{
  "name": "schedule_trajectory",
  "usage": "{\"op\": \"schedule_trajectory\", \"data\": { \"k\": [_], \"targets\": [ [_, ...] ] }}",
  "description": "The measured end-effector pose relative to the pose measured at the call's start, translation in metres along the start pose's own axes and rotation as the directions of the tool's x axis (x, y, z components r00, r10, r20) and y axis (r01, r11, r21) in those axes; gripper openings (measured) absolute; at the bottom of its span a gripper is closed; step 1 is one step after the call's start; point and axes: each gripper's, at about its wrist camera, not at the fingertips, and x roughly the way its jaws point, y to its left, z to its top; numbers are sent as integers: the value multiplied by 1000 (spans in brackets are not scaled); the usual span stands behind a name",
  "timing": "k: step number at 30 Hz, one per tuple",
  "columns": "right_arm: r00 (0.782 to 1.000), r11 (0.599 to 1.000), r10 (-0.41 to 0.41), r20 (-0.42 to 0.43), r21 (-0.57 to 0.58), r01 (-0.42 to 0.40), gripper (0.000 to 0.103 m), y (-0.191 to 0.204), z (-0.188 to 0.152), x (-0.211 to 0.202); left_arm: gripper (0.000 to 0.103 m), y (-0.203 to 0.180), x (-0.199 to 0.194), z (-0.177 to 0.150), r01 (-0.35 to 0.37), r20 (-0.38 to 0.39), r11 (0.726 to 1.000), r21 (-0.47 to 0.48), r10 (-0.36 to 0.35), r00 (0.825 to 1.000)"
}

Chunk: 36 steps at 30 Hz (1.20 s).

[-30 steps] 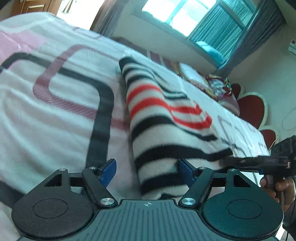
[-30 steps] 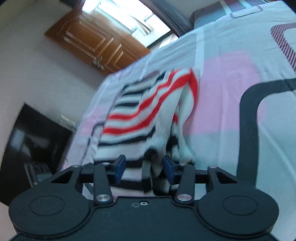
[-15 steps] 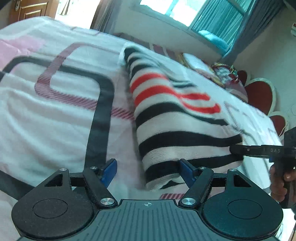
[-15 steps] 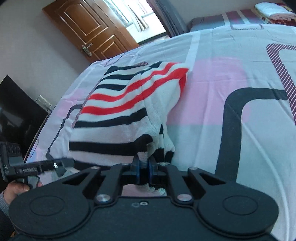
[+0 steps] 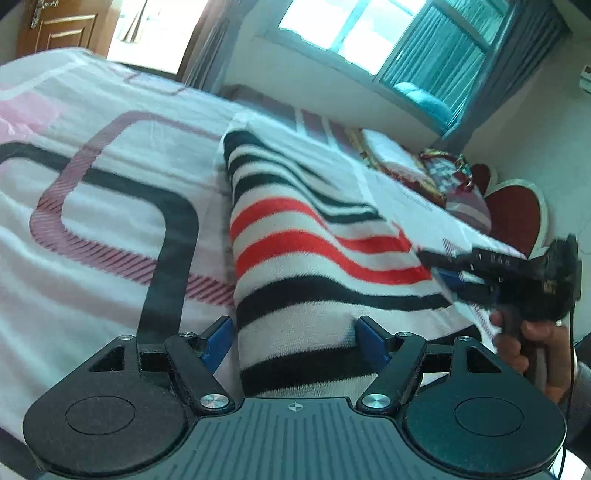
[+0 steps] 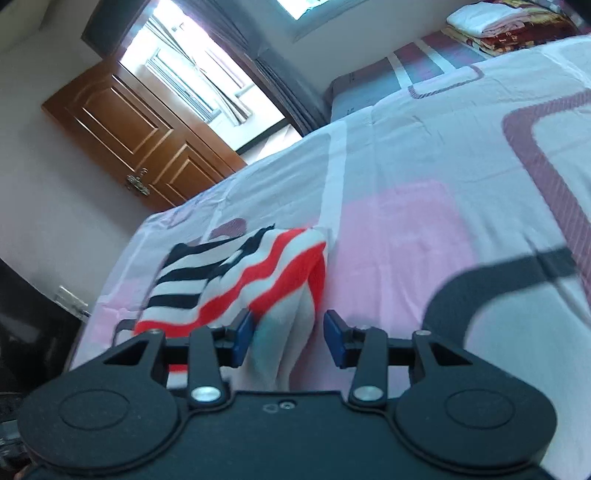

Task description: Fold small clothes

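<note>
A small knit sweater (image 5: pixel 303 266) with black, red and white stripes lies folded lengthwise on the bed (image 5: pixel 92 229). My left gripper (image 5: pixel 295 339) is open, its blue pads on either side of the sweater's near end. My right gripper (image 6: pixel 288 334) is open, with the sweater's right edge (image 6: pixel 280 280) lying between its pads. In the left wrist view the right gripper (image 5: pixel 443 269) sits at the sweater's right edge, held by a hand.
The bed sheet (image 6: pixel 424 229) is white and pink with dark curved bands. Folded blankets (image 6: pixel 491 22) are stacked at the head of the bed. A red and white headboard (image 5: pixel 517 214) stands at the right. A wooden door (image 6: pixel 140 140) is beyond the bed.
My right gripper was shut on the sweater's edge half a second ago and has now opened. The sweater lies flatter on the bed. My left gripper stayed open.
</note>
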Motion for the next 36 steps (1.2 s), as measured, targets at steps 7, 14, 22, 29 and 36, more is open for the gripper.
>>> {"op": "schedule_trajectory", "data": {
  "k": [7, 14, 22, 29, 36],
  "targets": [
    [997, 953, 70, 21, -298, -60, 14, 26, 4, 17, 78, 1, -8, -33, -37, 30, 998, -60, 39, 999],
    [1000, 954, -15, 9, -300, 17, 32, 31, -8, -6, 88, -16, -23, -34, -138, 90, 990, -2, 137, 986],
    [991, 932, -136, -14, -342, 123, 41, 42, -55, -44, 95, -29, -34, -47, -205, 65, 978, 44, 202, 977],
    [989, 917, -97, 112, -375, 133, 62, 88, -75, -142, 95, -68, -115, -65, -216, 184, 968, 125, 192, 964],
    [976, 917, -74, 205, -370, 148, 86, 130, -108, -217, 103, -97, -199, -93, -256, 267, 950, 176, 204, 942]
  ]
}}
